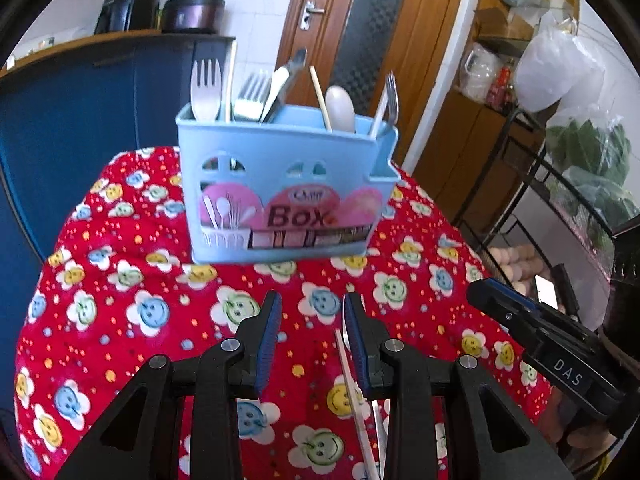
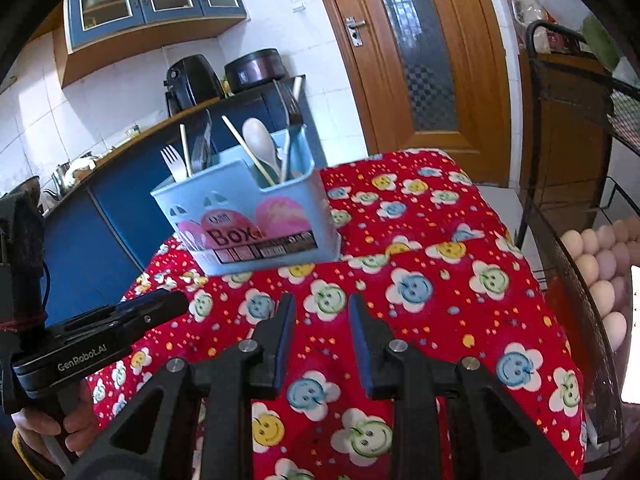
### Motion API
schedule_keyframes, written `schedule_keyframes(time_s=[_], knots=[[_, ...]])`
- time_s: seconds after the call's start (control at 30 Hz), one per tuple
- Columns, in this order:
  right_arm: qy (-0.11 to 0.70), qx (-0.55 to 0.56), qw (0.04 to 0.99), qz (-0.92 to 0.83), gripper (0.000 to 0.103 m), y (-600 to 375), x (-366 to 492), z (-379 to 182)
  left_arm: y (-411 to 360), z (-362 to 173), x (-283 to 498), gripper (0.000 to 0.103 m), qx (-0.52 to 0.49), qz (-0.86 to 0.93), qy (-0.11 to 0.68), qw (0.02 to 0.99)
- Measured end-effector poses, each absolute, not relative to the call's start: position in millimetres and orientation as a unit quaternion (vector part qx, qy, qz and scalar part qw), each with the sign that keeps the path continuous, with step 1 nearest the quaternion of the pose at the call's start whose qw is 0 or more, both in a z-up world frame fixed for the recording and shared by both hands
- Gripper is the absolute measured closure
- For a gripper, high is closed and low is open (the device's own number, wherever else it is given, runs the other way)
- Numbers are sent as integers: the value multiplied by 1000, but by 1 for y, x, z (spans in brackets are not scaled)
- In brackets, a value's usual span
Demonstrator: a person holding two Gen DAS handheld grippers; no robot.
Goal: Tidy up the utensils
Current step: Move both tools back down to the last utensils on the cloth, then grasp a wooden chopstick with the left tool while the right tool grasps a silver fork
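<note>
Looks nearly done imo: most utensils already stand in the blue box (image 1: 280, 184), straight ahead of both sets of fingers on the red cloth (image 1: 120, 280).

Box contents: white fork (image 1: 205, 88) far left w/ a chopstick (image 1: 230, 80) beside it, metal forks + a knife (image 1: 276, 92) mid, 2nd chopstick and white spoon (image 1: 340, 109) right of centre, one more fork (image 1: 390, 100) at the right end.

Left gripper (image 1: 313, 312): fingers spread. A thin pale stick (image 1: 354, 400) lies just beside its right finger — touching or just under it, can't tell. Prob the last item left.

Right gripper (image 2: 322, 316): fingers spread, holding nothing.
</note>
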State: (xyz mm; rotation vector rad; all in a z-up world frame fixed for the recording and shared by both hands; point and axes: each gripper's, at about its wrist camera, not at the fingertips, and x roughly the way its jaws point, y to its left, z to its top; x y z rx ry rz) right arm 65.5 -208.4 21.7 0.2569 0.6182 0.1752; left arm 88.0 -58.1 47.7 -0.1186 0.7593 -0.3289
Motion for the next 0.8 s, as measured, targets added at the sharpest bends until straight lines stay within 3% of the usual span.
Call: schedule_keyframes(time_s=[0.8], knots=[[331, 153, 928, 73, 73, -230, 63, -3, -95, -6, 95, 70, -26, -174, 463, 869]])
